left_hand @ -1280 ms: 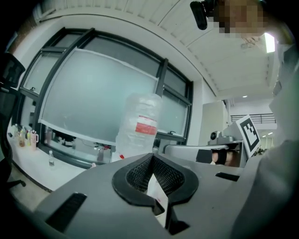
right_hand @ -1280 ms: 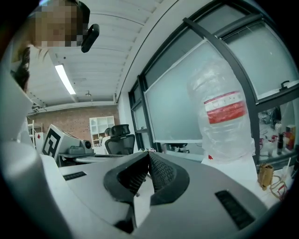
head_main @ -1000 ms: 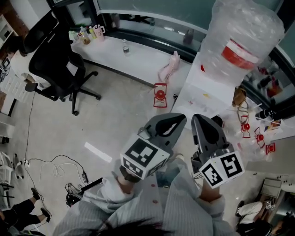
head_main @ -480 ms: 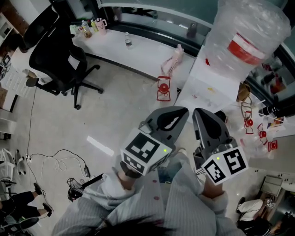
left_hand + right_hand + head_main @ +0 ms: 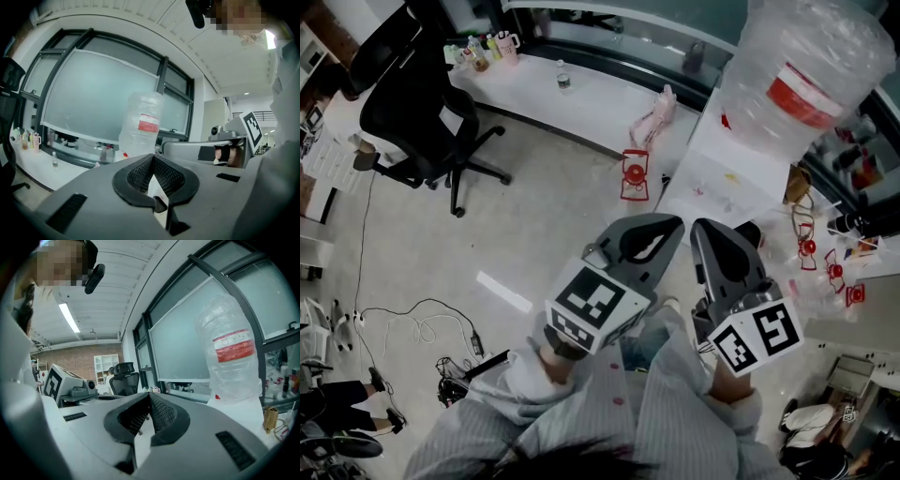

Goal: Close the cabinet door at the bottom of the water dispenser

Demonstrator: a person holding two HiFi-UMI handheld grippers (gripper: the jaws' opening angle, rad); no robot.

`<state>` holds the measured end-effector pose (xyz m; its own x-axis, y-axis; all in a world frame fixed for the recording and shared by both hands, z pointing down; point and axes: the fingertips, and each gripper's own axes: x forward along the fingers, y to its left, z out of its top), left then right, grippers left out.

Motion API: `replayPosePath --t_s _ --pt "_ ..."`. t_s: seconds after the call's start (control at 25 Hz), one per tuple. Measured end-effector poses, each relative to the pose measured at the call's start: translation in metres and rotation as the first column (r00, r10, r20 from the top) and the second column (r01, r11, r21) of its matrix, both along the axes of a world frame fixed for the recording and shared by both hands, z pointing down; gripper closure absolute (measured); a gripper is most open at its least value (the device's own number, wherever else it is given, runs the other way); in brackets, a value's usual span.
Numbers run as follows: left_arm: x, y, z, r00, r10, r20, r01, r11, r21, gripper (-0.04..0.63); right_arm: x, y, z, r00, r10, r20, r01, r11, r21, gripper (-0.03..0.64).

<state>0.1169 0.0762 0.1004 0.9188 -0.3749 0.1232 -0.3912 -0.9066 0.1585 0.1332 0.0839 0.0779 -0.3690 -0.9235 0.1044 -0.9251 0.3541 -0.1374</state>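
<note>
- One black office chair (image 5: 417,117) sits at the far left on the pale floor (image 5: 544,216), and loose cables (image 5: 417,328) trail across the floor below it.
- Moving along, a long white surface (image 5: 600,112) runs under the window. A cluster of small bottles and cups (image 5: 478,52) stands at its left end, a lone small bottle (image 5: 563,77) further on, and a pink thing (image 5: 656,112) at its right end.
- Down on the floor just in front of that surface stands a small red frame-like object (image 5: 634,176).
- Centre now, and here's my left tool (image 5: 671,225). Its own view shows the jaws pressed together with the tips meeting. Its marker cube (image 5: 595,309) sits back toward my striped sleeve (image 5: 581,412).
- Just beside it is my right tool (image 5: 703,230), jaws likewise pressed together tip to tip, with its cube (image 5: 757,337) on the near end.
- Both tools point ahead toward the water dispenser (image 5: 722,178), a white body standing right of centre and just beyond the tips.
- On top of it is a big clear bottle (image 5: 802,66) with a red label, and it looms in both gripper views.
- The cabinet door is at the dispenser's foot, and I cannot make it out. From my head view the steep angle and my right tool cover that low part.
- Far right, a scatter of small red objects (image 5: 830,277) lies beside the dispenser.
</note>
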Motion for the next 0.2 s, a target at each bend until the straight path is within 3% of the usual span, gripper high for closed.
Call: replayPosePath --t_s 0.2 --pt "0.0014 -0.0002 0.0019 1.000 -0.004 0.004 0.004 1.000 -0.001 0.584 0.0022 0.0006 0.0009 1.000 0.000 0.004 0.000 1.000 -0.002 0.603"
